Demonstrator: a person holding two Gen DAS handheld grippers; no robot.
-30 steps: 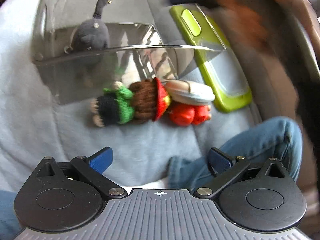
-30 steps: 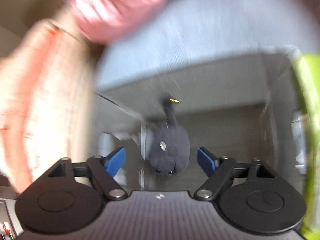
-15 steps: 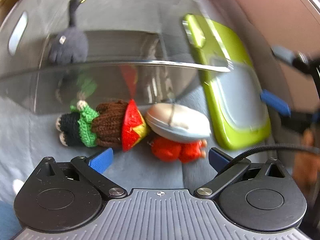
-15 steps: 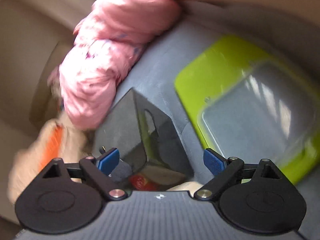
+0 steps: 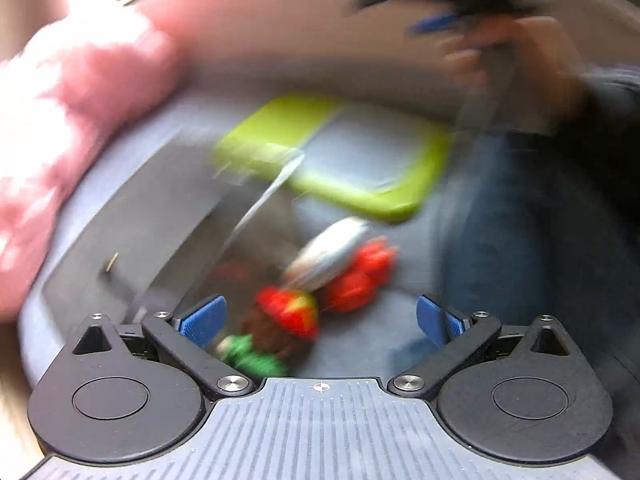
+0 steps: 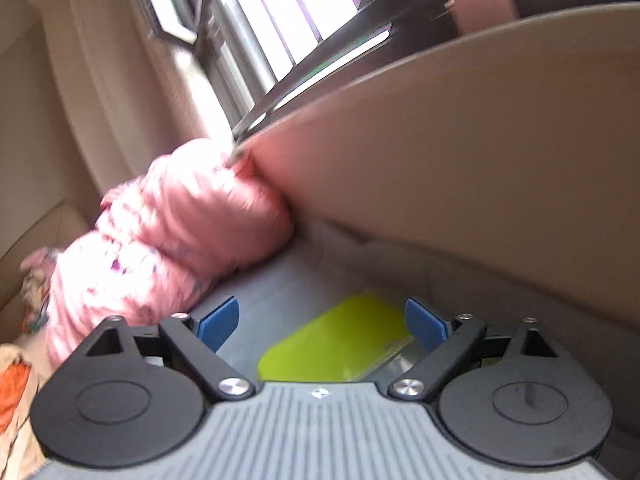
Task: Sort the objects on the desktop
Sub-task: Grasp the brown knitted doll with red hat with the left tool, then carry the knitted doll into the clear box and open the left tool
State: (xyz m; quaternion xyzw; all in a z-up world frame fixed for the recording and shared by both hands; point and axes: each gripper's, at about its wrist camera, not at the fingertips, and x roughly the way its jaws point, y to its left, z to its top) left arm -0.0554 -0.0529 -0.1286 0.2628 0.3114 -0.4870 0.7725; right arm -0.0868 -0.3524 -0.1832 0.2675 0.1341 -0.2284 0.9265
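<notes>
The left wrist view is blurred by motion. My left gripper [image 5: 320, 320] is open just above a knitted doll [image 5: 276, 328] with a red hat and green top. Beside the doll lie a white mouse [image 5: 328, 252] and a red toy [image 5: 360, 276]. A clear grey bin [image 5: 152, 216] stands to the left, with the beak of a dark toy bird [image 5: 111, 262] showing inside. A lime-green lid [image 5: 340, 160] lies beyond. My right gripper [image 6: 322, 322] is open and empty, raised over the lime-green lid [image 6: 336, 344]; it also shows far off as my right gripper [image 5: 460, 12], held by a hand.
A pink padded jacket [image 6: 168, 232] lies at the left on the grey seat cloth [image 6: 280, 292]. A tan sofa back [image 6: 480, 160] rises behind, with a window [image 6: 256, 20] above. A person's leg in blue jeans [image 5: 520, 240] is at the right.
Both grippers have swung. The left moved closer over the doll and tilted. The right rose and turned away from the bin toward the sofa back and window. Both remain open.
</notes>
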